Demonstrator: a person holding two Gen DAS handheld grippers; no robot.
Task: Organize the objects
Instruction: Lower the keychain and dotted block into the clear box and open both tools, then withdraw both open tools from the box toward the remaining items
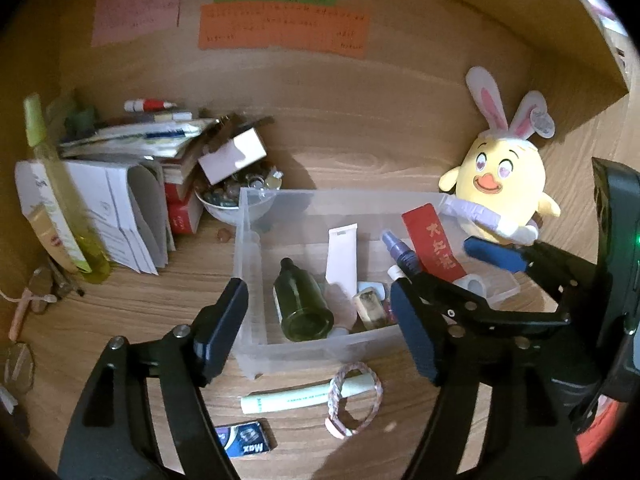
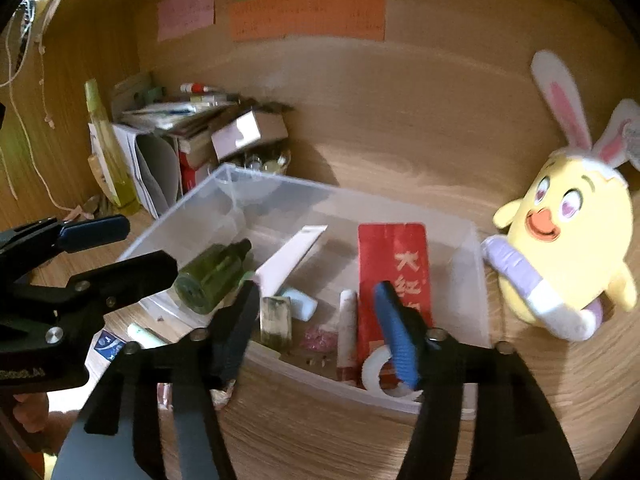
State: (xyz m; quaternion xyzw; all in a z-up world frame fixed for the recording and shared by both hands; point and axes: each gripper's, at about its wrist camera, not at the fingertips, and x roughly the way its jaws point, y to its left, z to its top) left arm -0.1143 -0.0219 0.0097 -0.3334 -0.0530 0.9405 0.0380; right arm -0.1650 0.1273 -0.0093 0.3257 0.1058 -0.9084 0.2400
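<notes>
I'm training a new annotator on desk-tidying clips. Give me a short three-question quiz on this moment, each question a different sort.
1. True or false: the dark green bottle lies on its side inside the clear plastic bin.
2. Multiple choice: what stands just outside the bin's far right corner? A) a white bowl B) a yellow chick plush with rabbit ears C) a stack of books
3. Fill in: on the desk in front of the bin, a braided bracelet is looped around a pale green ____.

Key: 1 true; 2 B; 3 tube
</notes>
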